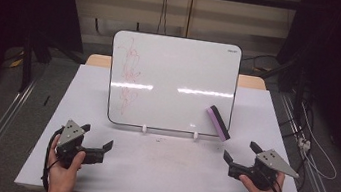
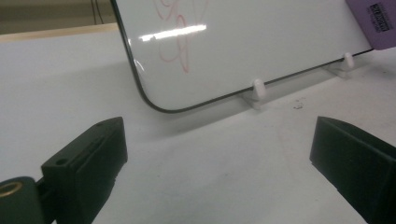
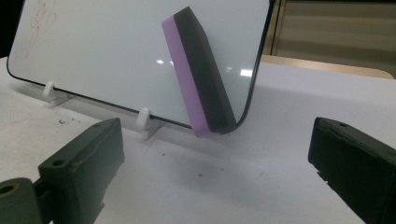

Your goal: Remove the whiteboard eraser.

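A whiteboard [image 1: 172, 83] stands tilted on two white clips at the middle of the table, with red scribbles [image 1: 130, 72] down its left side. A purple and black eraser [image 1: 218, 122] clings to its lower right corner; the right gripper view has the eraser [image 3: 198, 70] just ahead. My left gripper [image 1: 98, 136] rests at the front left of the table, open and empty, facing the whiteboard's lower left corner [image 2: 154, 100]. My right gripper [image 1: 240, 152] is at the front right, open and empty, a short way in front of the eraser.
The white table [image 1: 163, 170] has small dark specks [image 3: 65, 121] near the board's clips [image 1: 195, 136]. Dark frame posts and cables stand at both sides. A wooden edge [image 1: 252, 81] runs behind the board.
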A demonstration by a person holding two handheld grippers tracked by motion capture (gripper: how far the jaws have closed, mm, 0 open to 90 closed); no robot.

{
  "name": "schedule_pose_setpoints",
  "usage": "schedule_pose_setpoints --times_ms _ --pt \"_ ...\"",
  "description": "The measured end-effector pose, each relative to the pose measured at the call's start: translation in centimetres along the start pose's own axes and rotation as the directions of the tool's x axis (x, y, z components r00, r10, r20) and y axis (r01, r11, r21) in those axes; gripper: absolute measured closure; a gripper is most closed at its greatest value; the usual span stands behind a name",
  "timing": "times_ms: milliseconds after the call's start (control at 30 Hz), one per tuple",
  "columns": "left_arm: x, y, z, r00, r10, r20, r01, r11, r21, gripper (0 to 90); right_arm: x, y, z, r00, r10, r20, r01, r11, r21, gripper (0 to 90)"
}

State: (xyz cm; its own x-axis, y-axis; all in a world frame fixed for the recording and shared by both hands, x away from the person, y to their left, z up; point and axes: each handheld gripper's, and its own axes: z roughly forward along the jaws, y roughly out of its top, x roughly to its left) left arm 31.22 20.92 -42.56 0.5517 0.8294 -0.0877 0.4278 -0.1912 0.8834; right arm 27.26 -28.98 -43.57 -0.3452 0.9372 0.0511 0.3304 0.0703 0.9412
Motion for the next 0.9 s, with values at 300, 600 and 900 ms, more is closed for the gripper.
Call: schedule_pose_setpoints --times_ms 300,600,900 --pt "-0.2 0.1 0.0 0.9999 0.014 0.003 -0.014 0.9999 0.002 3.6 -0.1 0.0 0.0 0.9998 -0.004 -0.018 0.005 0.999 0.036 4.2" --pt "-0.2 0.1 0.6 1.0000 -0.001 0.010 0.001 1.0000 0.010 3.6 0.4 0.6 0.4 0.9995 -0.028 -0.013 0.029 0.997 0.071 4.3" --pt "0.1 0.2 1.1 0.9996 -0.004 0.027 0.003 0.9998 0.017 3.7 0.6 1.8 1.5 0.9993 -0.036 -0.011 0.037 0.993 0.111 6.9"
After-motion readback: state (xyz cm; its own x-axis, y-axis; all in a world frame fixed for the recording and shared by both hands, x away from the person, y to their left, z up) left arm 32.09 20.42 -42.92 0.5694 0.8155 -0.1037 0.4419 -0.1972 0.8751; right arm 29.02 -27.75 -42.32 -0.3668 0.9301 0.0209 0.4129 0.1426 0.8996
